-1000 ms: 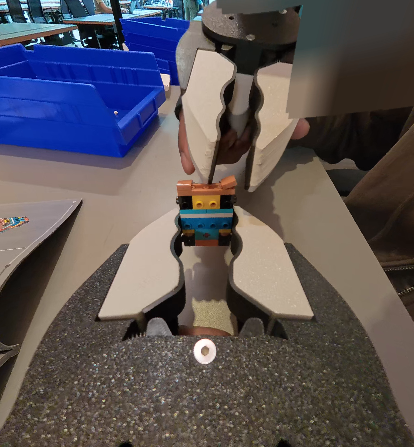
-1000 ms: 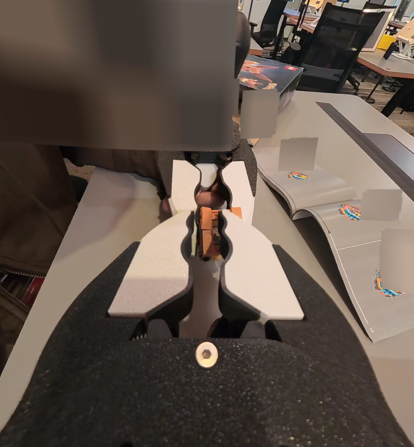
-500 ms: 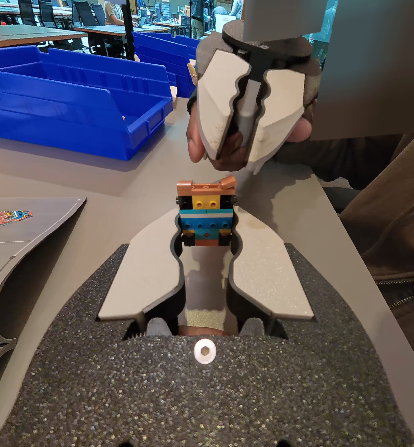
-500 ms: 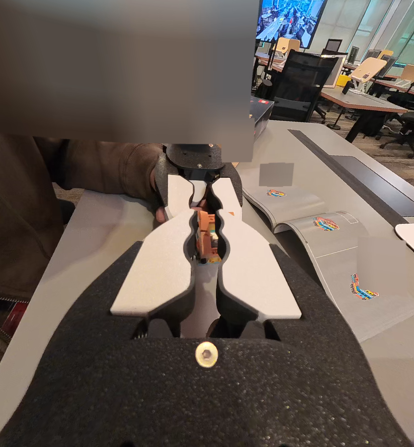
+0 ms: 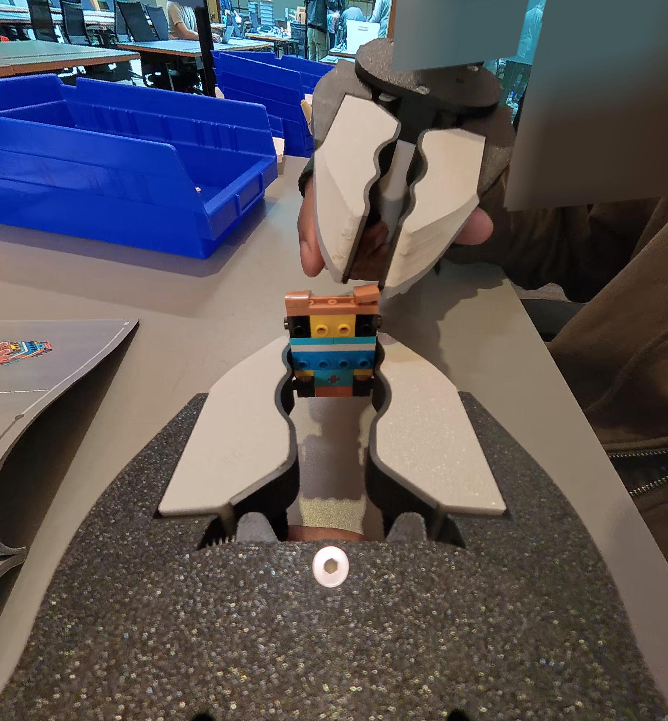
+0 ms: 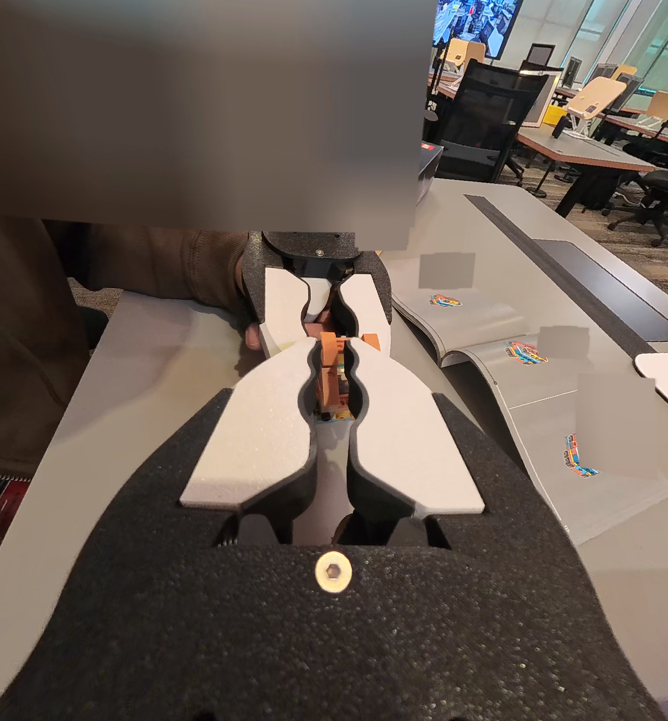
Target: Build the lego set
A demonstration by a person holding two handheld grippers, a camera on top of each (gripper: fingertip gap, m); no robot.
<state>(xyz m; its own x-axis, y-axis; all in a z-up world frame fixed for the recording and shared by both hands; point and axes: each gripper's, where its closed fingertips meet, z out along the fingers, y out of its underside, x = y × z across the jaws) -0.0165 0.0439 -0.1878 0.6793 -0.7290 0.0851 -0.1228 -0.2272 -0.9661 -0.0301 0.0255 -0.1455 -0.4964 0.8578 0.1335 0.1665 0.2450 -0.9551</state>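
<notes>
Grey-padded and black-bodied, the left tool point(image 5: 332, 374) is seen closed on a small stacked lego model of brown, black, yellow, white, blue and orange bricks point(image 5: 331, 343); the lower half of the model is gripped between the two fingers, and its upper half stands free above the fingertips, clear of the grey tabletop point(image 5: 207, 296). The right tool point(image 5: 363, 279) is held above the model, pointing down at it, with its fingers drawn narrow and only a slim gap left between them; nothing is seen gripped in that gap. Its tips sit just over the raised brown piece at the model's top right corner, and whether that piece is touched cannot be told. In the right wrist view the model point(image 6: 334, 374) is seen edge-on through the slit between the right tool's point(image 6: 334, 341) nearly closed fingers, with the left tool point(image 6: 326, 331) behind it.

A large blue plastic storage bin point(image 5: 129, 187) stands on the tabletop to the left; one tiny piece lies on its floor. More blue bins point(image 5: 270, 78) are lined up behind it. An open grey instruction booklet point(image 5: 32, 390) lies curled beside the left tool.
</notes>
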